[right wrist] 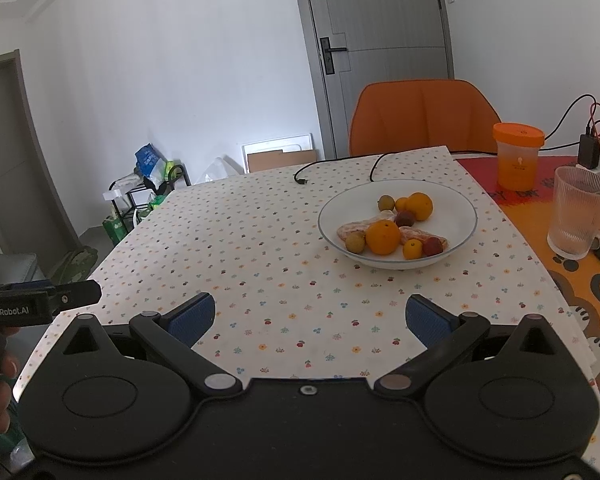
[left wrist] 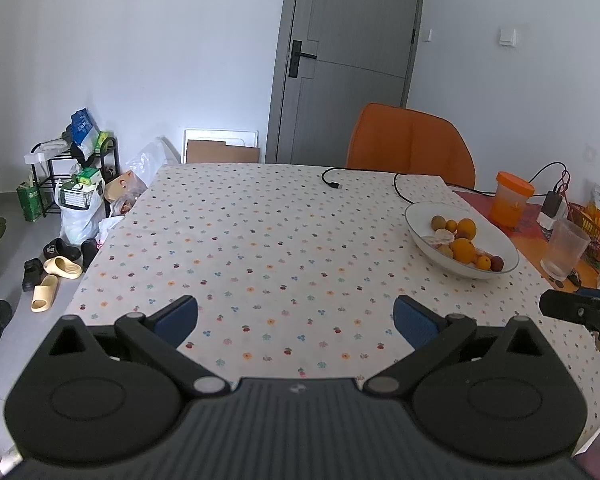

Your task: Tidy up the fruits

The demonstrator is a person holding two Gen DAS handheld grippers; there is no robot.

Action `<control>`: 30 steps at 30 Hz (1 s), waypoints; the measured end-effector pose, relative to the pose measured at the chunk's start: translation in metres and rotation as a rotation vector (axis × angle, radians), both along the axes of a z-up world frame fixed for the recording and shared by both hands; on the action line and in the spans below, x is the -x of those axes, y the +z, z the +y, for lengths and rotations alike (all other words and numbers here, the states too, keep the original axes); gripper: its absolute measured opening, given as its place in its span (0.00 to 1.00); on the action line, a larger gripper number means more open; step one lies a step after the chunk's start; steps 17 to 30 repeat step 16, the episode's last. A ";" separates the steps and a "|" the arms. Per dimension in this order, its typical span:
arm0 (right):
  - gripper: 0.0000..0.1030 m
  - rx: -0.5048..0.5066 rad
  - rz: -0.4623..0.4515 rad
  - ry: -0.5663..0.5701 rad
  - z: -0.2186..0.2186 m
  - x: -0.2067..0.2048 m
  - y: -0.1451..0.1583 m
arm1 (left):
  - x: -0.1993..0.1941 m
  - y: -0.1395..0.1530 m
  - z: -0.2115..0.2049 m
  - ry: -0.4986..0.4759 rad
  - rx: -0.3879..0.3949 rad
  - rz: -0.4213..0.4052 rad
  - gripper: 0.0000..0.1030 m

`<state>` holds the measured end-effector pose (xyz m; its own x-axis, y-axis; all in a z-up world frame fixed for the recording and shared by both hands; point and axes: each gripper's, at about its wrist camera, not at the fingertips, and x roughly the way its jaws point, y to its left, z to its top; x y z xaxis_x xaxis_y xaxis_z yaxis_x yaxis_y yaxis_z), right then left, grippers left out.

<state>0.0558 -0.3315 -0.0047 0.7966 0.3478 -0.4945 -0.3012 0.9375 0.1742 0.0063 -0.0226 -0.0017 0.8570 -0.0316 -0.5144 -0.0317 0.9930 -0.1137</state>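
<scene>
The bowl (right wrist: pixel 456 204) of fruit (right wrist: pixel 384 237) lay toward the tabletop's right edge, nearer the right hand-held gripper (right wrist: pixel 311 318); both hand-held grippers gaped, empty.

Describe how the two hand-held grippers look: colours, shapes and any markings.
Both match. The left hand-held gripper and the right hand-held gripper have matte black bodies with round side housings, angled black linkage arms with silver pivot pins, and blue textured finger pads. The left one's side reads "GenRobot.AI" in white. No cables or sleeves are visible.

Soft, even daylight, sharp focus.
Fisheye bending curves the door (left wrist: pixel 352 56) and walls; dark vignette fills frame corners; shadows under the bowl (right wrist: pixel 456 204) stay faint.
</scene>
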 end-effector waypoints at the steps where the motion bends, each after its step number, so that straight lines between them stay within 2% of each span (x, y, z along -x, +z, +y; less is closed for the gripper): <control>1: 1.00 -0.001 0.001 0.000 0.000 0.000 0.000 | 0.000 0.000 0.000 0.000 0.000 0.000 1.00; 30: 1.00 0.009 -0.002 0.002 0.001 -0.001 -0.001 | 0.000 0.000 0.000 -0.004 0.000 0.000 1.00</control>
